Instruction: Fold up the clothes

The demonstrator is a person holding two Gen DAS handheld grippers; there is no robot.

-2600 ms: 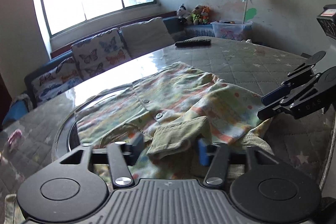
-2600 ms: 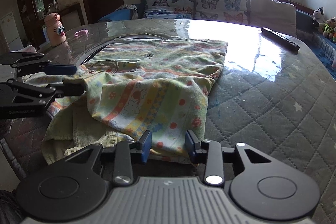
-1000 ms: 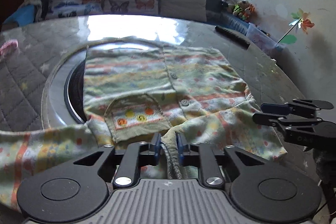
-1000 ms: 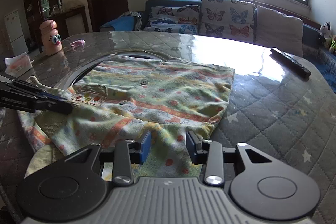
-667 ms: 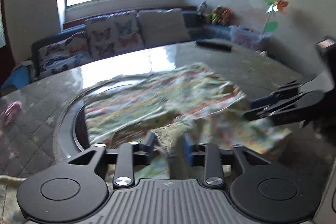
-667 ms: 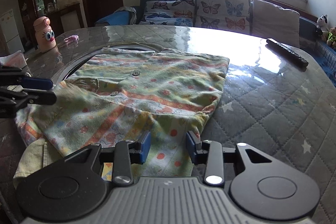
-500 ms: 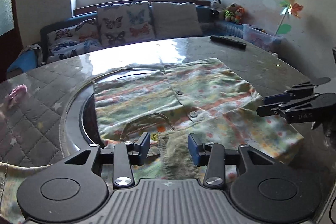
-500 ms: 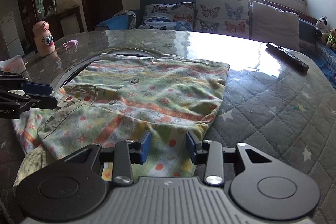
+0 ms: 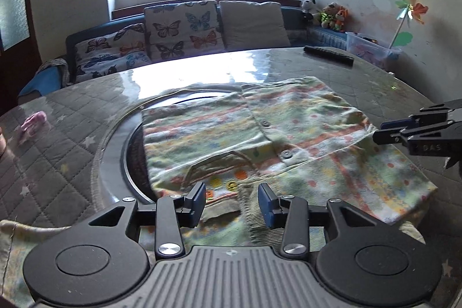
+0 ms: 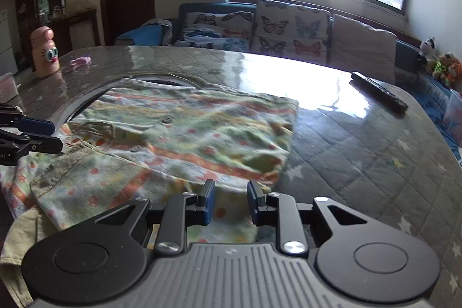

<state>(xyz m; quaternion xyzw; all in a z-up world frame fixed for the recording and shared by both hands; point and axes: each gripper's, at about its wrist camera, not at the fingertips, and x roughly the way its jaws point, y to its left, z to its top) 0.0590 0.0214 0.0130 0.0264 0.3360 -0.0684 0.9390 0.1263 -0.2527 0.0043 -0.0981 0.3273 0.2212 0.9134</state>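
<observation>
Both claws parted, holding nothing: left gripper low over ribbed collar edge, right gripper over near hem. Shirt lies flat, partly folded, on quilted table, likely released so fold settles. Remote well apart.

The quilted table carries a shirt, remote and pink bottle.

Shirt on table, remote behind it, sofa beyond
</observation>
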